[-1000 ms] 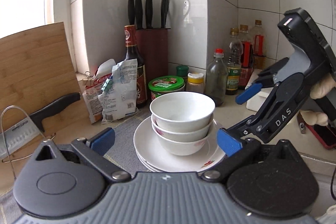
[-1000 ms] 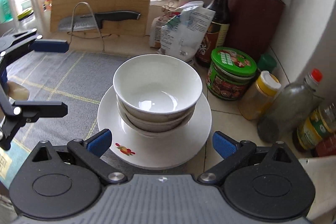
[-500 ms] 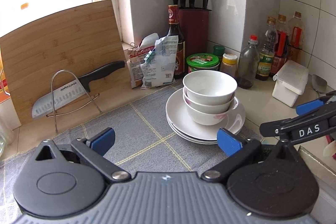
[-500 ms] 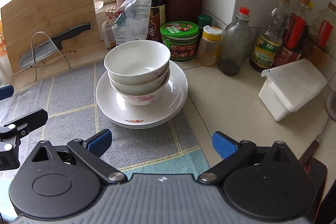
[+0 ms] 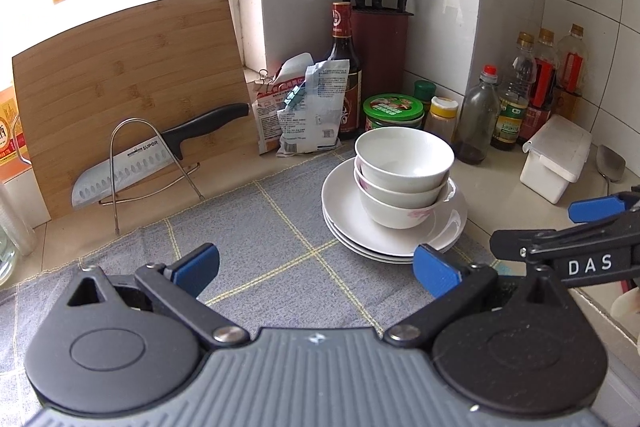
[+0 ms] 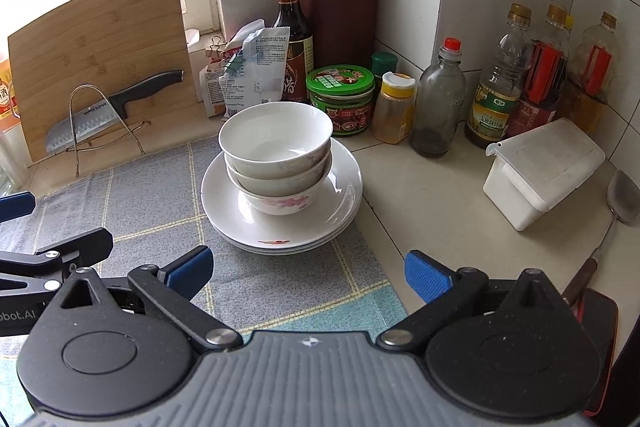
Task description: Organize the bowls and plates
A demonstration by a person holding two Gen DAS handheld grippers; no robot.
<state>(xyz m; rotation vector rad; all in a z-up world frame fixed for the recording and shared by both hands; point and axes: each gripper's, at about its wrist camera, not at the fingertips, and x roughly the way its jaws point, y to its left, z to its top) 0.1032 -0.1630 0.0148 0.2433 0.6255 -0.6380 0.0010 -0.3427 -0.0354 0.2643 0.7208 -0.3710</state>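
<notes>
I see the bowls (image 6: 276, 163) nested three deep on the plates (image 6: 280, 223), a stack of white plates whose near rim carries a small red flower print. The lowest bowl shows a pink flower pattern on its side. The whole pile sits at the far right corner of the grey checked mat (image 6: 168, 211), with the plates' right edge reaching over the mat's border onto the counter (image 6: 432, 203).

My right gripper (image 6: 307, 274) hangs low over the mat just in front of the plates, its blue pads wide apart and nothing between them. My left gripper (image 5: 316, 266) is further left, also over the mat, pads spread and empty; the plates lie ahead and to its right. Each gripper shows at the edge of the other's view, apart from the dishes.

Behind the pile stands a green-lidded jar (image 6: 341, 99), close to the bowls, with a yellow-capped jar (image 6: 394, 113) and a red-capped glass bottle (image 6: 438, 103) to its right. A dark sauce bottle (image 6: 291, 35) and a knife block (image 6: 340, 15) fill the tiled corner, and clipped packets (image 6: 248, 75) lean in front of the sauce bottle. On the right are oil bottles (image 6: 500, 83), a white lidded box (image 6: 544, 171) and a spatula (image 6: 618, 203). On the left a cutting board (image 5: 128, 91) leans at the window, with a knife (image 5: 152, 155) resting in a wire rack (image 5: 148, 163) before it.
</notes>
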